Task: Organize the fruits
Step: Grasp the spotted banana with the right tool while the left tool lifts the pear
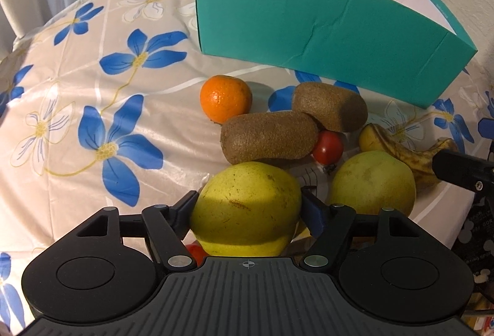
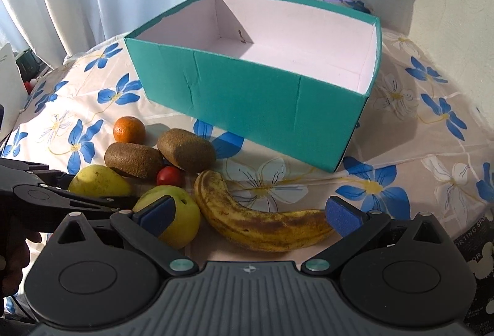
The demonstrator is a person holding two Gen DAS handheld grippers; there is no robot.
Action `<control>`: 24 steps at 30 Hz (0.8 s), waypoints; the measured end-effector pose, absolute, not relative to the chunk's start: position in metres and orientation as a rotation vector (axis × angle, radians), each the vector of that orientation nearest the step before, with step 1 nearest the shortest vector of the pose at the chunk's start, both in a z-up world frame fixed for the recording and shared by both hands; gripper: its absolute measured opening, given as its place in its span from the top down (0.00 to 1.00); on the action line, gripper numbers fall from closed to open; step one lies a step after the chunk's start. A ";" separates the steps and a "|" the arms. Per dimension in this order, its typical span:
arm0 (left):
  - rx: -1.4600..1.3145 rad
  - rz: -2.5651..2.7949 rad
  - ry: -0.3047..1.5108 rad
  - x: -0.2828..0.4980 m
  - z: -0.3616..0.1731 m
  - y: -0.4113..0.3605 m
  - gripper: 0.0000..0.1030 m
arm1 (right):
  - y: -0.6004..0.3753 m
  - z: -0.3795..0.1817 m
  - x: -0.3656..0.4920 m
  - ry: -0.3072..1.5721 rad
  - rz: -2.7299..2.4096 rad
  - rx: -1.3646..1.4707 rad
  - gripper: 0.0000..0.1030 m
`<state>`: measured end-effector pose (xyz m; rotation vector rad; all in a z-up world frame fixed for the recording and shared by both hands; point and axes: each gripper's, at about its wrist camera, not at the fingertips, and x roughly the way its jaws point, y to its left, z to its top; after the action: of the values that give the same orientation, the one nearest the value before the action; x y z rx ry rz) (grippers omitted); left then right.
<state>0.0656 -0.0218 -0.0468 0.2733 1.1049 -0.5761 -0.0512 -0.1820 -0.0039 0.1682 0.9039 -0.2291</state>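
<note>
While the left gripper [image 1: 247, 206] clamps its blue pads against both sides of a yellow-green pear [image 1: 245, 206], the small orange mandarin [image 1: 225, 98], two fuzzy brown kiwis [image 1: 270, 138] and a red cherry tomato [image 1: 328, 147] lie just beyond on the flowered tablecloth [image 1: 92, 89]. Farther right, the right gripper [image 2: 248, 212] hangs wide open, holding nothing, over a spotted yellow banana [image 2: 256, 221] beside a second pear [image 2: 182, 212]. Behind stands the teal cardboard box [image 2: 247, 95].

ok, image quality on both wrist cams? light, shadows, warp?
Left wrist: sharp, sunlit band crosses the pear, teal box edges bow from fisheye. Right wrist: sharp, window backlight, box throws shadow onto the cloth, white interior bright but not blown.
</note>
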 end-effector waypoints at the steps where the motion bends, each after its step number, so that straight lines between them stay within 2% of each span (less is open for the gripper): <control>1: 0.262 -0.580 1.103 0.065 -0.045 -0.020 0.27 | -0.183 -0.003 -0.054 0.871 -0.207 0.154 0.00; 12: 0.171 -0.581 1.054 0.062 -0.013 0.000 0.27 | -0.182 -0.008 -0.050 0.909 -0.063 -0.048 0.01; 14: 0.156 -0.584 1.041 0.062 -0.007 0.003 0.27 | -0.180 -0.013 -0.047 0.946 -0.032 -0.145 0.09; 16: 0.156 -0.582 1.026 0.061 -0.003 0.003 0.27 | -0.179 -0.018 -0.045 0.985 0.008 -0.215 0.10; 18: 0.149 -0.585 1.020 0.059 -0.002 0.002 0.27 | -0.179 -0.024 -0.041 1.021 0.032 -0.281 0.17; 19: 0.146 -0.586 1.024 0.060 -0.001 0.002 0.27 | -0.178 -0.028 -0.040 1.038 0.047 -0.310 0.26; 22: 0.138 -0.588 1.032 0.060 0.000 0.000 0.27 | -0.177 -0.031 -0.037 1.053 0.115 -0.334 0.31; 24: 0.136 -0.588 1.026 0.059 0.002 -0.001 0.27 | -0.176 -0.032 -0.034 1.070 0.167 -0.351 0.38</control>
<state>0.0594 -0.0007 0.0019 0.1356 1.0260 -0.5878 -0.0336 -0.1756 -0.0315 -0.3509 1.0704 0.1669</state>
